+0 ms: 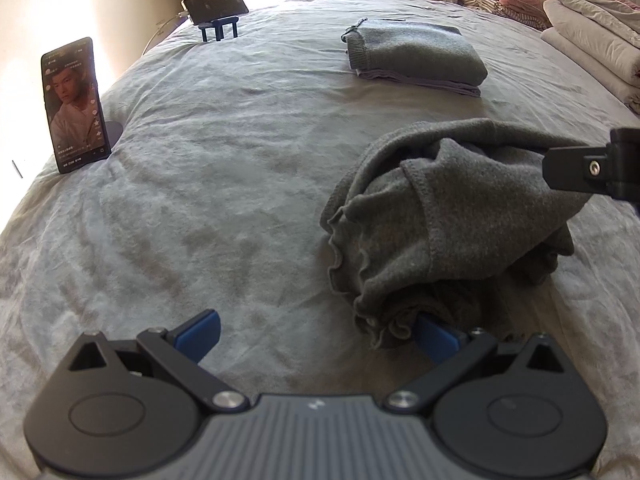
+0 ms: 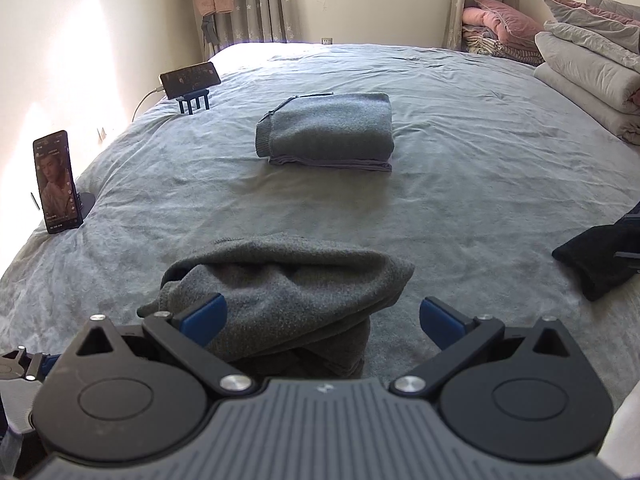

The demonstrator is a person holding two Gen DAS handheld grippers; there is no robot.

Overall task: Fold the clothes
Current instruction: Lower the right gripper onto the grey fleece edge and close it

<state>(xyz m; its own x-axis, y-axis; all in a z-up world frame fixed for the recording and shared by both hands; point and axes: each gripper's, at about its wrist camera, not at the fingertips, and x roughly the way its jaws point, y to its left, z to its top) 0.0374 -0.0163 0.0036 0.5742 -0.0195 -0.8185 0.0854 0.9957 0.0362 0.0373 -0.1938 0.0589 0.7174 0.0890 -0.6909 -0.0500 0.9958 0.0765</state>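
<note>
A crumpled dark grey knit garment (image 1: 440, 220) lies bunched on the grey bedspread (image 1: 240, 160). My left gripper (image 1: 318, 334) is open just in front of it, and the garment's ruffled hem drapes over its right fingertip (image 1: 434, 334). In the right wrist view the same garment (image 2: 288, 300) sits in a heap between the wide-apart fingers of my open right gripper (image 2: 324, 320), touching the left pad (image 2: 204, 318). A stack of folded grey clothes (image 2: 328, 132) rests farther up the bed (image 2: 460, 128). The right tool's black housing (image 1: 588, 172) pokes in from the right edge.
Two phones on stands, one upright (image 1: 74, 106) and one lying sideways (image 1: 216, 6), stand near the bed's left edge by the wall. A black garment (image 2: 600, 256) lies at the right. Folded quilts and pillows (image 2: 592, 60) are piled at the far right, with curtains behind.
</note>
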